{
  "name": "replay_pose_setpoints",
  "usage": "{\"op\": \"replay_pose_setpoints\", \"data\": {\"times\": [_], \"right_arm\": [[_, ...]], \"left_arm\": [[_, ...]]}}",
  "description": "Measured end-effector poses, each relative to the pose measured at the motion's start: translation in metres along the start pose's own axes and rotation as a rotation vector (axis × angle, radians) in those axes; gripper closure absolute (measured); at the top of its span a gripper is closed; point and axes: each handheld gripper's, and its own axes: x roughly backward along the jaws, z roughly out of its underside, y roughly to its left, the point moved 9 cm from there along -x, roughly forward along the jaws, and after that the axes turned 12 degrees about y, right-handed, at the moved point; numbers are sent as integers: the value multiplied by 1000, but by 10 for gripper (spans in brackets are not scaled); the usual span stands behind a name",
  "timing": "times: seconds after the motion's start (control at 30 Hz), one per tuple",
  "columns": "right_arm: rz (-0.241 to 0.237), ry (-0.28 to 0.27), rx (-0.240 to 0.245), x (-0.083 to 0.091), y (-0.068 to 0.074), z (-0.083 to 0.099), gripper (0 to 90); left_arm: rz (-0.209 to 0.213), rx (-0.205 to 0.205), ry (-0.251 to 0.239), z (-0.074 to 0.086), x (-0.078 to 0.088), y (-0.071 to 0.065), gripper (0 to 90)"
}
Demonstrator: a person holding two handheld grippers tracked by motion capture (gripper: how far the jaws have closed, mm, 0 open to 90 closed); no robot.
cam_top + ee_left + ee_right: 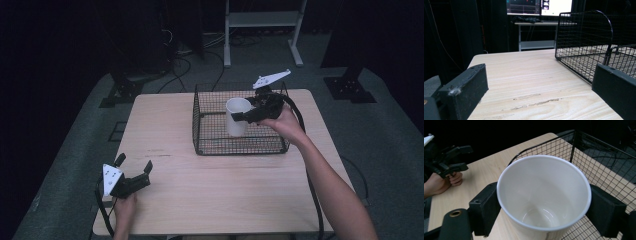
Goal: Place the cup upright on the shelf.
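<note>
Jaws of the right gripper [544,213] pinch a plain white cup [544,195], upright, glossy and empty inside; the left gripper's [536,92] jaws stand spread.

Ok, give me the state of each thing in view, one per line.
white cup: upright, empty, clamped between the jaws, over the basket.
wire basket: upright on the table, nothing resting inside.
right gripper: shut on the cup.
left gripper: open, holding nothing, low over the table.
</note>
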Motion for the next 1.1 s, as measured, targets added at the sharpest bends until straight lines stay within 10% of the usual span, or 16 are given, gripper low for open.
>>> {"op": "replay_pose_setpoints", "data": {"times": [1.1], "right_arm": [[37,26,-108,-54,-51,9,187]], "left_arm": [[1,0,-1,0,0,0,0]]}}
